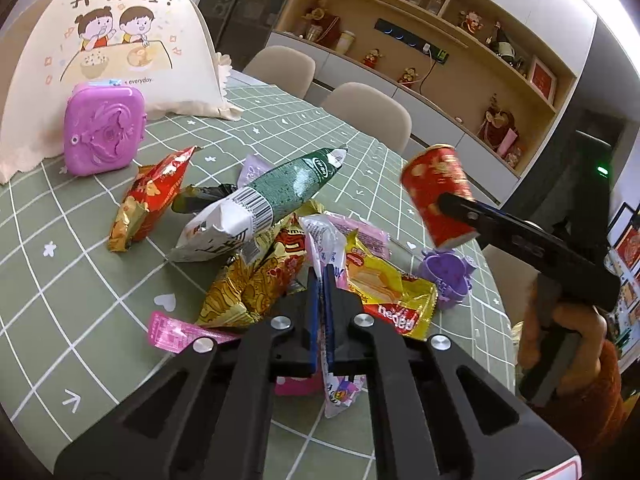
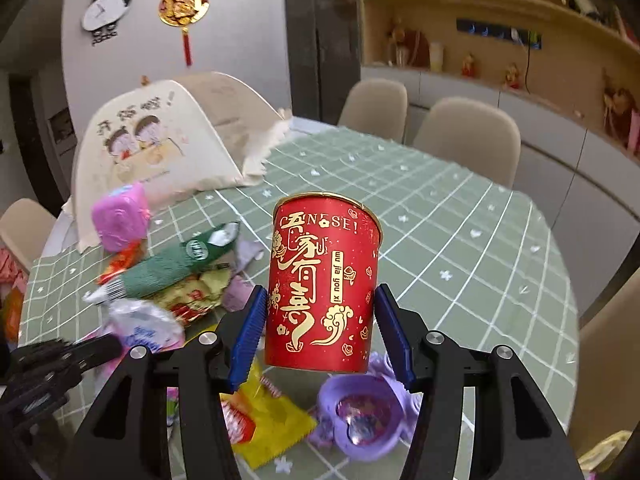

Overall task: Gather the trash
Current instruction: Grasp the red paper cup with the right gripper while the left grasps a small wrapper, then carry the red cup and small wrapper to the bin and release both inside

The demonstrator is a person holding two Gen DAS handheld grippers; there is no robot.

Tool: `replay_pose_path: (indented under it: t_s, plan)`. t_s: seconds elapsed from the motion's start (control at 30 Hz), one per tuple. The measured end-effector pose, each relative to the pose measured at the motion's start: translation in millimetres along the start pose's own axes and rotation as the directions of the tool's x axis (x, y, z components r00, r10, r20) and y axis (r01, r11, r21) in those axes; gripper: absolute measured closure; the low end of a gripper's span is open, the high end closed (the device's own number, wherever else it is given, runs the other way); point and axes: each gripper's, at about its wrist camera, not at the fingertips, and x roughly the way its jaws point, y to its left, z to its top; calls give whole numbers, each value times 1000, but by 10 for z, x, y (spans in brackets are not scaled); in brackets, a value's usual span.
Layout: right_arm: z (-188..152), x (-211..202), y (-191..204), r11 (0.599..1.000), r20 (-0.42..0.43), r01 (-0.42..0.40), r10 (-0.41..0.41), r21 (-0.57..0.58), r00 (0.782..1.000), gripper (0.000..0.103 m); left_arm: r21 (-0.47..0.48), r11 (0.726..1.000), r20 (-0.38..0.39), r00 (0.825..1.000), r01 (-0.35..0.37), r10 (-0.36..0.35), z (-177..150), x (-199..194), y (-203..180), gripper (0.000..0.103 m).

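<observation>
My right gripper (image 2: 320,332) is shut on a red paper cup (image 2: 322,284) with gold lettering and holds it upright above the table; it also shows in the left wrist view (image 1: 438,196), lifted and tilted. My left gripper (image 1: 320,280) is shut on a white and pink plastic wrapper (image 1: 326,248) that hangs below the pads. A pile of snack wrappers lies in front: a green and white bag (image 1: 276,196), a red and gold bag (image 1: 152,196), a yellow wrapper (image 1: 384,284) and a gold wrapper (image 1: 248,284). The left gripper shows dimly at the left of the right wrist view (image 2: 60,356).
A purple plastic box (image 1: 104,128) stands before a cream mesh food cover (image 1: 112,44). A purple heart-shaped toy (image 2: 360,416) lies under the cup. The green checked tablecloth (image 2: 460,240) is bare on the right. Beige chairs (image 1: 368,112) stand behind the table.
</observation>
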Motion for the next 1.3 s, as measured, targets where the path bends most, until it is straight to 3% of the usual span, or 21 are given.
replay_pose_path:
  t_s: [0.13,0.33,0.6,0.97,1.3]
  plan:
    - [-119,-285,-49,1000,6,-13,13,0,1000,51,-7,1000,27,1000,-8,8,-8,-106,-30,102]
    - [-349,-678,-207,1000,30,-22,21,8,999,51,62,998,162,987,-25,15,34,-502,-371,102]
    - [-547,-1070,-504,1000,86,-12,10,25,996,51,123,992,192,981,-7,-16,82,-670,-893,102]
    - [-1021,-1667,-1338,990,146,63,-81,129,986,51,184,978,79,990,99,-115,-105,-222,-1787,102]
    - [-1713,-2317,-2373,943,147,219,-261,251,954,51,293,922,-80,968,252,-239,-575,401,-3034,102]
